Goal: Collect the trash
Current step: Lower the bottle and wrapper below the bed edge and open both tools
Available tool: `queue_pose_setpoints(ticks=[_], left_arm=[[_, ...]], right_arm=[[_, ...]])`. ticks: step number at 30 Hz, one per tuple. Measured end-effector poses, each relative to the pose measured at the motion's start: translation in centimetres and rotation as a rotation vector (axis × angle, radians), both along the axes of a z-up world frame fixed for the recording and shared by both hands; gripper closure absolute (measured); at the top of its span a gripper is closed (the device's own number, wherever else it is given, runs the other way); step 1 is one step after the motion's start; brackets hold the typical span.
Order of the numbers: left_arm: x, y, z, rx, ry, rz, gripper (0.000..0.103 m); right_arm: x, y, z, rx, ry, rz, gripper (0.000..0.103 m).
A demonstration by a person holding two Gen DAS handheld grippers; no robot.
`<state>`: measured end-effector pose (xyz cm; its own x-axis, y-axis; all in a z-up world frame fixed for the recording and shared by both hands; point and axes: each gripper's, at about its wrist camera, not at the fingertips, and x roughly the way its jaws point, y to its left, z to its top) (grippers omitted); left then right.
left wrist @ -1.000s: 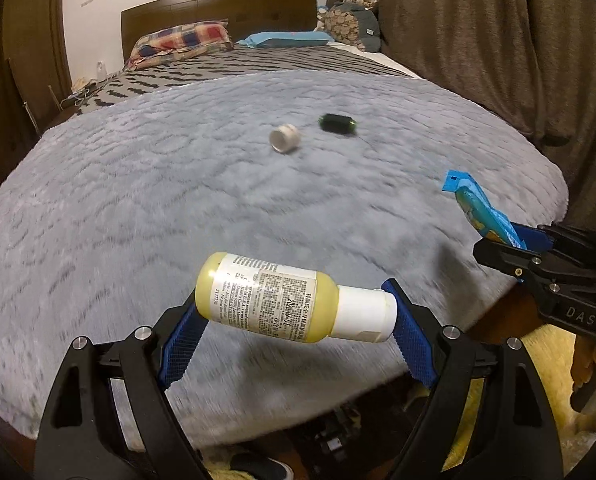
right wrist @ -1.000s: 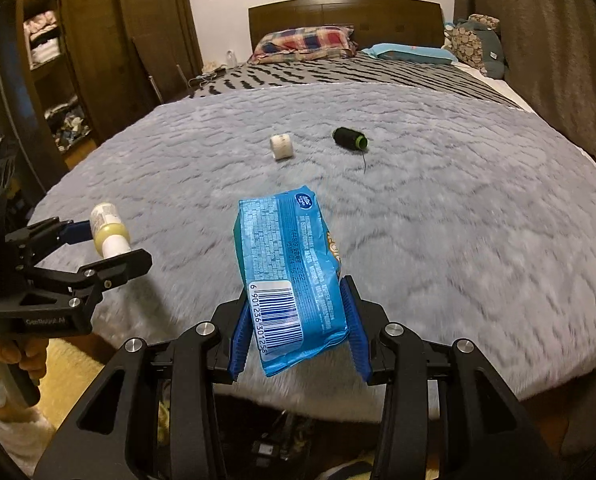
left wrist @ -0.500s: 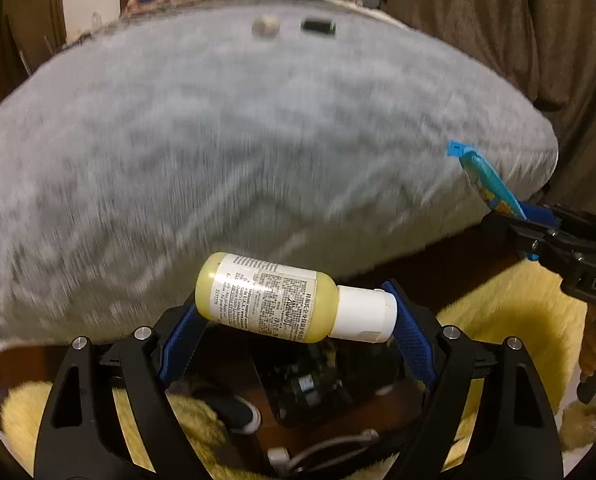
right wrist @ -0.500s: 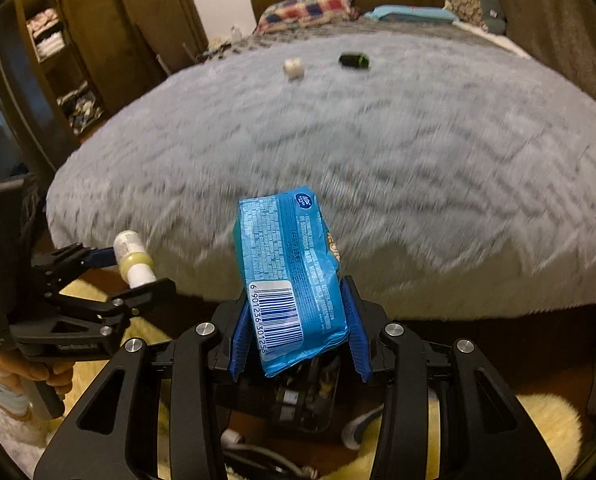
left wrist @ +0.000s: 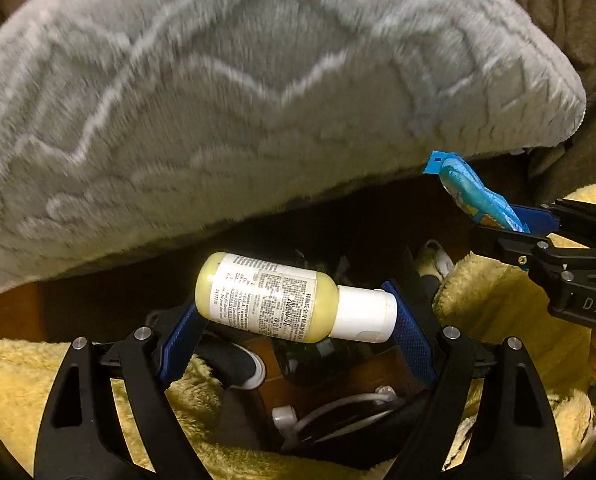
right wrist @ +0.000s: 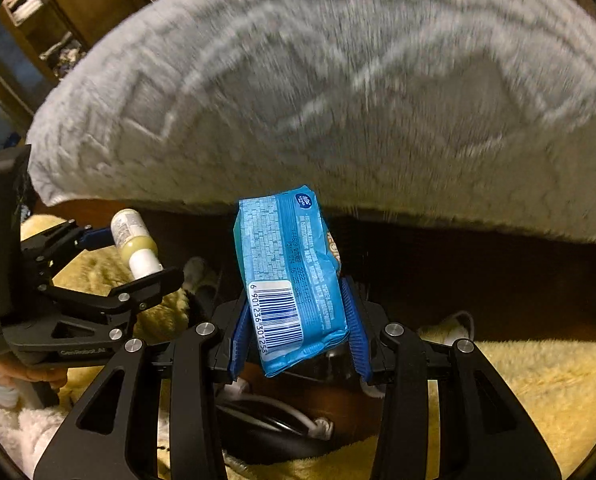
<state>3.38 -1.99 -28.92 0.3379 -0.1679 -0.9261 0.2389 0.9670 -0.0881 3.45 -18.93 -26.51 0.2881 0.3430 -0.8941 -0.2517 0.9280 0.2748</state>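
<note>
My left gripper (left wrist: 296, 320) is shut on a small yellow bottle (left wrist: 274, 298) with a white cap, held crosswise between the blue pads. It also shows at the left of the right wrist view (right wrist: 134, 240). My right gripper (right wrist: 296, 320) is shut on a blue snack packet (right wrist: 288, 272) with a barcode, standing upright between the pads. The packet shows edge-on at the right of the left wrist view (left wrist: 473, 194). Both grippers point down past the foot edge of the bed, side by side above the floor.
The grey fluffy blanket (left wrist: 238, 100) on the bed fills the upper part of both views. Below are a yellow fluffy rug (right wrist: 517, 392), a dark wooden bed frame (right wrist: 477, 280), a dark shoe (left wrist: 234, 364), white cables and a dark round object (right wrist: 266, 428) on the floor.
Both grippers have tilted down and pulled back from the bed top to its foot edge, keeping their loads. The white roll and black spool on the blanket have left view.
</note>
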Motion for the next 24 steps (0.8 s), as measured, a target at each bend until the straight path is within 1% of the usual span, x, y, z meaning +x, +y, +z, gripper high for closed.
queue_pose_setpoints(ticks=[4, 7, 13, 17, 19, 20, 21, 22, 24], left_arm=[[-0.2, -0.2, -1.8, -0.008, 0.057, -0.007, 0.022], [-0.3, -0.3, -2.8, -0.012, 0.090, -0.021, 0.022], [-0.1, -0.5, -2.8, -0.029, 0.093, -0.024, 0.022], [0.4, -0.2, -2.3, -0.041, 0.103, -0.017, 0.022], [0.4, -0.2, -2.5, -0.052, 0.111, -0.022, 0.022], [0.4, -0.2, -2.4, -0.053, 0.112, -0.022, 0.019], [0.4, -0.3, -2.5, -0.050, 0.107, -0.021, 0.015], [0.4, -0.3, -2.4, -0.044, 0.098, -0.018, 0.014], [0.4, -0.2, -1.9, -0.027, 0.080, -0.011, 0.011]], right_arm=[[0.4, 0.3, -2.1, 0.000, 0.056, -0.023, 0.061], [0.5, 0.3, -3.0, 0.003, 0.074, -0.038, 0.060], [1.0, 0.9, -3.3, 0.014, 0.075, -0.057, 0.057], [1.5, 0.3, -2.7, 0.026, 0.070, -0.067, 0.056], [1.5, 0.0, -2.3, 0.026, 0.063, -0.076, 0.049], [1.6, -0.2, -2.1, 0.026, 0.058, -0.083, 0.045], [1.8, -0.2, -1.8, 0.026, 0.055, -0.091, 0.035], [1.9, -0.4, -1.5, 0.026, 0.048, -0.103, 0.027], [2.1, -0.7, -1.1, 0.026, 0.040, -0.120, 0.026]])
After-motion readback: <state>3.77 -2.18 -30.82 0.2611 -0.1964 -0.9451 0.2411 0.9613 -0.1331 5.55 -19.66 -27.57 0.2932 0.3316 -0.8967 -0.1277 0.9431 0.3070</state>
